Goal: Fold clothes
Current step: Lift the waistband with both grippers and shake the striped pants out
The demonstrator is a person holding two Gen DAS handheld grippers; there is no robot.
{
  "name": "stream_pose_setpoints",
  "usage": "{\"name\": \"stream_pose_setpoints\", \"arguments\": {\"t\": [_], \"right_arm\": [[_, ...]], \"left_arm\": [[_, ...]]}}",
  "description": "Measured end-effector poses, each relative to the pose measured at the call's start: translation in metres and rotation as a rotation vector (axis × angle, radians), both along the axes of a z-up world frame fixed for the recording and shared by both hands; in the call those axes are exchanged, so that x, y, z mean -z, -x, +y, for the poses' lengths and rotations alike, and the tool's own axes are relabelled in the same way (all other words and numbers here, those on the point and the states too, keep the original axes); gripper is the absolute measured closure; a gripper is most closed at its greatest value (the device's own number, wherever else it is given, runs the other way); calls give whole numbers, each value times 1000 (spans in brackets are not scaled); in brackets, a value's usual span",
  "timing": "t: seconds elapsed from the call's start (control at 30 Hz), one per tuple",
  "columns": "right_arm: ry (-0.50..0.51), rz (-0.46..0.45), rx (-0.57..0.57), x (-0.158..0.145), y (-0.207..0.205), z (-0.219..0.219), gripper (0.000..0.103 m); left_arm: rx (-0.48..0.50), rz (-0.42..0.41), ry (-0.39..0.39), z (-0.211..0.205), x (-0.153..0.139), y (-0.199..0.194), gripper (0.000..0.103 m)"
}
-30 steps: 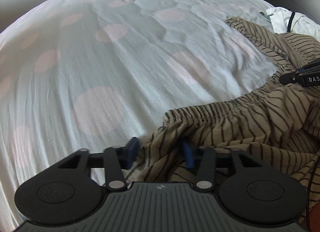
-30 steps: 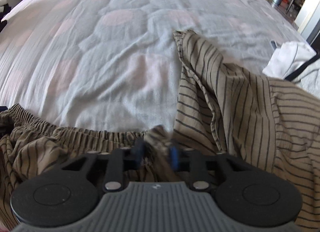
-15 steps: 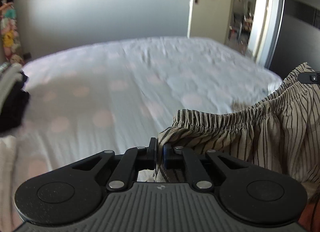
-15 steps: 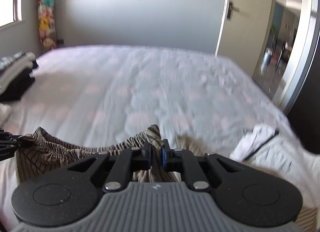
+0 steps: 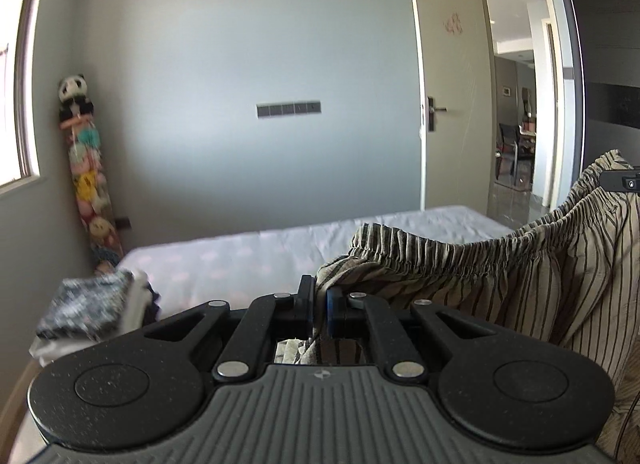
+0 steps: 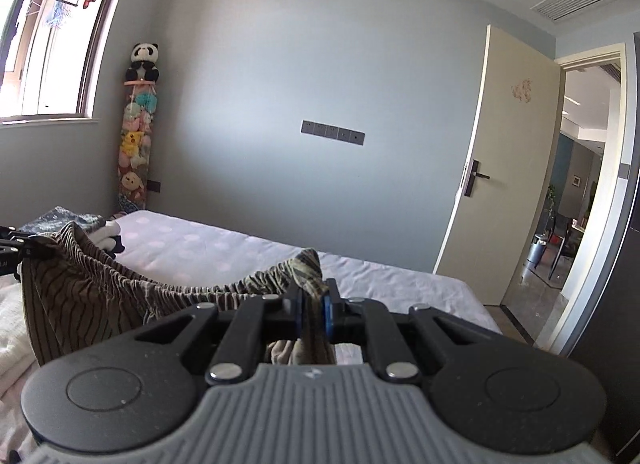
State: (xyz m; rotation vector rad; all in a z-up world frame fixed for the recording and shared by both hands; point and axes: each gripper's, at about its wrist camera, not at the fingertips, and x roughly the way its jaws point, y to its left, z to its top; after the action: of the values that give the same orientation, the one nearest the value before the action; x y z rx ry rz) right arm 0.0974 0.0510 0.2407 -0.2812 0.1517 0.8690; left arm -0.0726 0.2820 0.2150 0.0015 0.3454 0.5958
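Observation:
Tan trousers with dark stripes (image 5: 520, 276) hang in the air by their gathered elastic waistband, stretched between both grippers. My left gripper (image 5: 319, 306) is shut on one end of the waistband. My right gripper (image 6: 313, 314) is shut on the other end. The striped trousers (image 6: 92, 296) sag to the left in the right wrist view, where the other gripper's tip (image 6: 16, 250) shows at the far edge. The right gripper's tip (image 5: 620, 181) appears at the right border of the left wrist view. The trouser legs below are hidden.
The bed (image 5: 248, 260) with a white sheet and pale pink dots lies below and ahead. A stack of folded clothes (image 5: 88, 304) sits at its left. A column of plush toys (image 6: 136, 136) stands in the corner. An open door (image 6: 492, 200) is on the right.
Both grippers have risen from the bed with the waistband, so the views now face the wall. The left gripper went from open to shut on the fabric.

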Motion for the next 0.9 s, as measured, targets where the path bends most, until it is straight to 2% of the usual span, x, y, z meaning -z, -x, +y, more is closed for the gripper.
{"name": "stream_pose_setpoints", "arguments": {"t": [0.2,0.43,0.57,0.7,0.8,0.9], "right_arm": [[3,-48,-50,-28,2,30,92],[29,-26,-38,-4,-50,112,92],[44,-13,-31,10,-80,158,92],[46,-9,-22,21,-108,201,92],[-17,-46,-13,10,-120,218,92],[-76,-89,-17,-8,-124,221,92]], "left_arm": [[-30,25,-102,20,-23,-14,97],[-79,136,-120,79,5,-67,96],[-119,154,-120,116,20,-102,96],[-143,79,-172,132,6,-121,96],[-162,20,-212,144,-6,-134,96],[-155,-47,-257,138,-23,-128,96]]}}
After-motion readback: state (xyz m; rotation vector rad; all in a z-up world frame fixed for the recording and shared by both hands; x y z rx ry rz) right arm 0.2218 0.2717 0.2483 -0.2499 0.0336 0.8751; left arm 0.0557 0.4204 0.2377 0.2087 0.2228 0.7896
